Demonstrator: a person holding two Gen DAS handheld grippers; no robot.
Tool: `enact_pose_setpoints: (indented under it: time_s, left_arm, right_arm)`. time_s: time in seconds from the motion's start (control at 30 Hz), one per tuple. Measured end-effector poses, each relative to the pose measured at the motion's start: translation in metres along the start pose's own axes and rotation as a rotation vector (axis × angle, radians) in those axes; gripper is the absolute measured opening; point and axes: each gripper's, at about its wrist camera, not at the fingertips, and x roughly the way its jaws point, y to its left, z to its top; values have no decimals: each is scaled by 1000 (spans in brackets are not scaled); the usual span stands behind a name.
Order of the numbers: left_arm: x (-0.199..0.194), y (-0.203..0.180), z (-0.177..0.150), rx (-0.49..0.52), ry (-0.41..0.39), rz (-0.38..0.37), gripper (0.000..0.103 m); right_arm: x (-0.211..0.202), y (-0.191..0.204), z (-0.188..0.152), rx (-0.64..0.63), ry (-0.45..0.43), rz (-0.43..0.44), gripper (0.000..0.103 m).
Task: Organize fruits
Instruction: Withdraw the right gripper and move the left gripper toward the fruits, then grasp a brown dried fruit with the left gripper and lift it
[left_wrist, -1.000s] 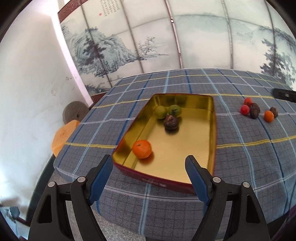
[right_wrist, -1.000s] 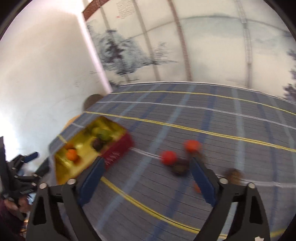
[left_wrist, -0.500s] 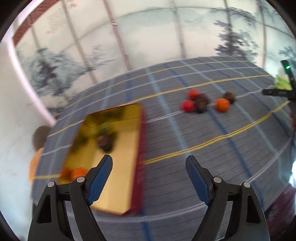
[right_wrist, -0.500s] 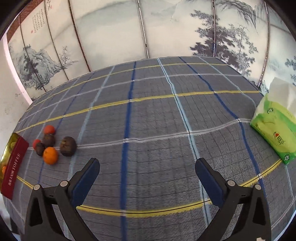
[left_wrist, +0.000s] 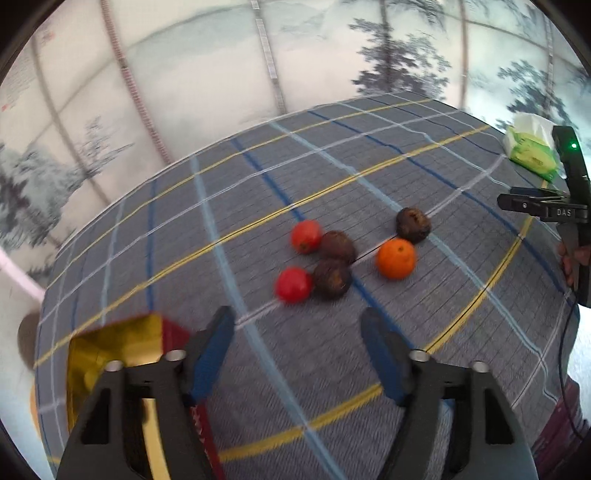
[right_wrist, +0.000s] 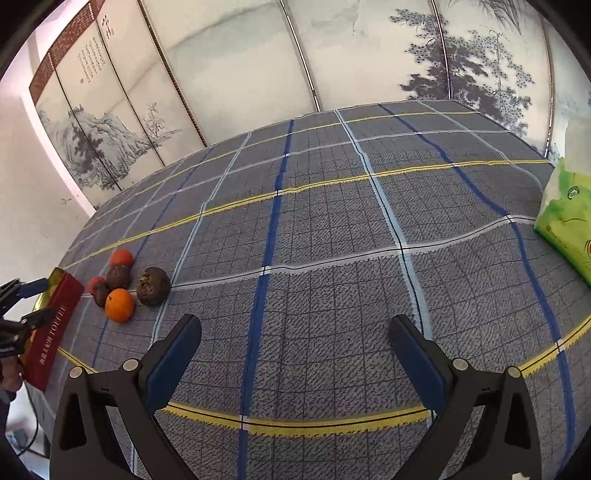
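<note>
Several loose fruits lie together on the plaid cloth: an orange (left_wrist: 396, 257), two red ones (left_wrist: 306, 236) (left_wrist: 293, 285) and three dark brown ones, the nearest (left_wrist: 332, 278). My left gripper (left_wrist: 299, 343) hovers just short of them. Its jaws are closing with nothing between them. The gold tin (left_wrist: 110, 343) with a red side sits at its lower left. In the right wrist view the same cluster, with the orange (right_wrist: 119, 305), lies far left beside the tin (right_wrist: 51, 332). My right gripper (right_wrist: 295, 350) stands open over bare cloth, well to the right of the fruit.
A green tissue pack (right_wrist: 565, 221) lies at the table's right edge. A painted folding screen stands behind the table. The right gripper's body (left_wrist: 546, 210) shows at the right edge of the left wrist view. The left gripper (right_wrist: 26, 306) shows by the tin.
The left gripper swung right from over the tin to the loose fruits, and its jaws narrowed. The right gripper swung off the fruit toward the tissue pack, then held still.
</note>
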Motion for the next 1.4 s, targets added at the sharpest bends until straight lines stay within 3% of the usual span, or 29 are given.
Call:
enact_pose_setpoints:
  time_s: [0.03, 0.17, 0.3, 0.57, 0.63, 0.7, 0.83, 0.9, 1.07, 1.13, 1.2, 1.27, 1.4]
  left_arm:
    - [5, -2, 6, 18, 2, -27, 53]
    - [23, -12, 19, 127, 3, -53, 45]
    - [38, -21, 30, 224, 35, -114, 44]
    - [82, -21, 36, 314, 144, -127, 44]
    - [84, -24, 35, 334, 133, -115, 43]
    - [84, -25, 35, 317, 136, -128, 32]
    - [76, -35, 22, 309, 96, -39, 32]
    - [64, -34, 15, 250, 72, -16, 32]
    - [10, -19, -5, -14, -21, -54, 32]
    - [-9, -19, -17, -83, -38, -56, 32]
    - [-22, -23, -26, -106, -48, -50, 32]
    - [-37, -27, -35, -129, -58, -50, 32]
    - [-57, -33, -46, -158, -68, -34, 32]
  right_arm:
    - [0, 0, 0, 2, 1, 7, 102]
    - [1, 0, 0, 0, 2, 29, 102]
    - [-1, 1, -1, -5, -5, 44, 102]
    - [0, 3, -2, -10, -2, 54, 102]
    - [0, 3, -2, -11, 3, 56, 102]
    - [1, 3, -1, -9, 5, 55, 102]
    - [3, 3, -1, -8, 14, 51, 102]
    - [3, 3, -1, -7, 15, 49, 102]
    - [-2, 5, -2, -20, -10, 79, 99]
    - [-5, 14, -3, -60, -16, 126, 89]
    - [-7, 32, -4, -85, -2, 252, 76]
    - [-9, 57, -4, -115, 0, 350, 70]
    - [6, 116, -9, -238, 62, 455, 56]
